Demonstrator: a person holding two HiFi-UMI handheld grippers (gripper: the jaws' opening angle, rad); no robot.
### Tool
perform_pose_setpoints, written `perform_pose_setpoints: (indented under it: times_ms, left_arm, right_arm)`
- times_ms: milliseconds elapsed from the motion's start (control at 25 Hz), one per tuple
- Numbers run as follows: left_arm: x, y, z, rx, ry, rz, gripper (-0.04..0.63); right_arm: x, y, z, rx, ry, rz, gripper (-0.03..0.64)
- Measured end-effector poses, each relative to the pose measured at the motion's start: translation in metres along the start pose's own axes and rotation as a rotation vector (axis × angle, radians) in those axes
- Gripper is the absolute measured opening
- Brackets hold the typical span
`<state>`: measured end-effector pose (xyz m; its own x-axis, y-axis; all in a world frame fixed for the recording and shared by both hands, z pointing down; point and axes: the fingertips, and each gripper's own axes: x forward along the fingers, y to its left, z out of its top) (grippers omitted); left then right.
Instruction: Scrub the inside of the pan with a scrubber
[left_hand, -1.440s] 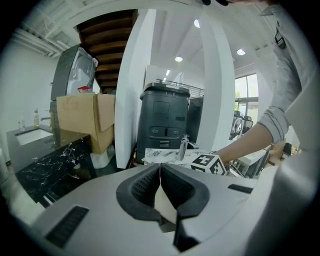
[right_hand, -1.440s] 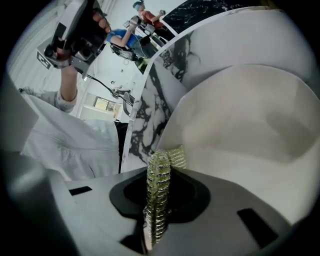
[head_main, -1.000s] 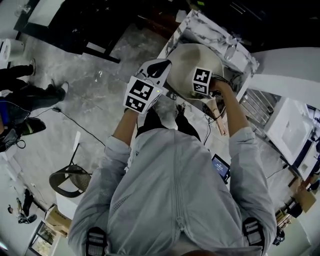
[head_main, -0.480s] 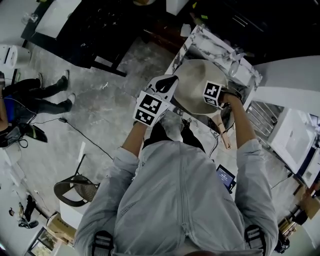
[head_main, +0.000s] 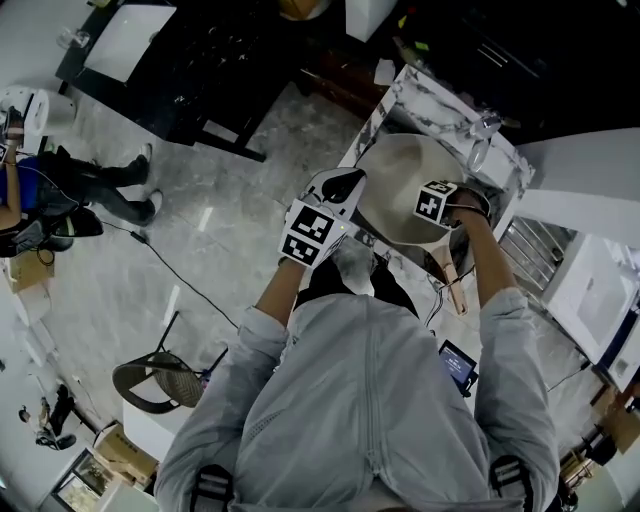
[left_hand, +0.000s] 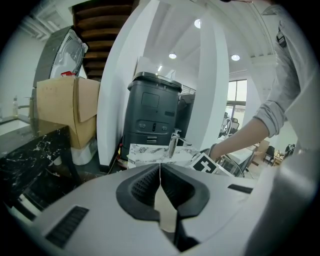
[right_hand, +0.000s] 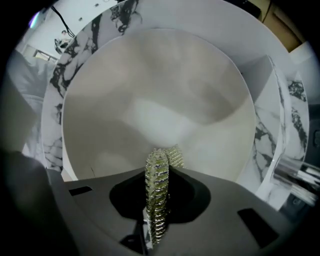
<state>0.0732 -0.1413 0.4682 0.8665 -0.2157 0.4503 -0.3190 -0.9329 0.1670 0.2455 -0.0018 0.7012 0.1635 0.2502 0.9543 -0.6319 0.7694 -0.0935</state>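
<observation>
Grey stone floor is stretching away on the left of the head view, open apart from a black cable, a round grey chair and a bystander's legs. Over by the white, black-veined marble counter the person is holding up a cream round pan, tilted, its wooden handle pointing back toward their body. The left gripper is sitting at the pan's left rim, and the right gripper is hanging over its right side.

Looking along the left gripper, its jaws are pressing together at the tips, with a cream sliver of the pan caught in the gap behind them. Beyond, the marble counter is carrying a chrome tap, with a tall dark grey bin and a brown cardboard box standing behind it.

Looking along the right gripper, its jaws are pinching a silvery-green mesh scrubber edge-on, the scrubber's tip reaching the pan's lower inside wall. The pan's smooth, pale inside is filling most of this view, with marble crowding close on both sides.
</observation>
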Motion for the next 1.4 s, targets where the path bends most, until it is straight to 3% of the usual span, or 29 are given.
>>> perform_pose_setpoints:
  times_ms: [480, 680, 1080, 1400]
  left_arm:
    - [0.005, 0.013, -0.01, -0.026, 0.022, 0.042, 0.025]
    - [0.007, 0.017, -0.011, -0.027, 0.042, 0.05, 0.024]
    - [0.01, 0.026, -0.011, -0.035, 0.052, 0.071, 0.025]
    - [0.004, 0.036, -0.021, -0.054, 0.074, 0.109, 0.025]
  right_arm:
    - [0.016, -0.051, 0.013, -0.074, -0.006, -0.216, 0.083]
    - [0.019, -0.07, 0.019, -0.156, 0.011, -0.326, 0.083]
    - [0.022, -0.092, 0.048, -0.074, -0.097, -0.379, 0.083]
    - [0.025, -0.104, 0.081, 0.107, -0.216, -0.299, 0.083]
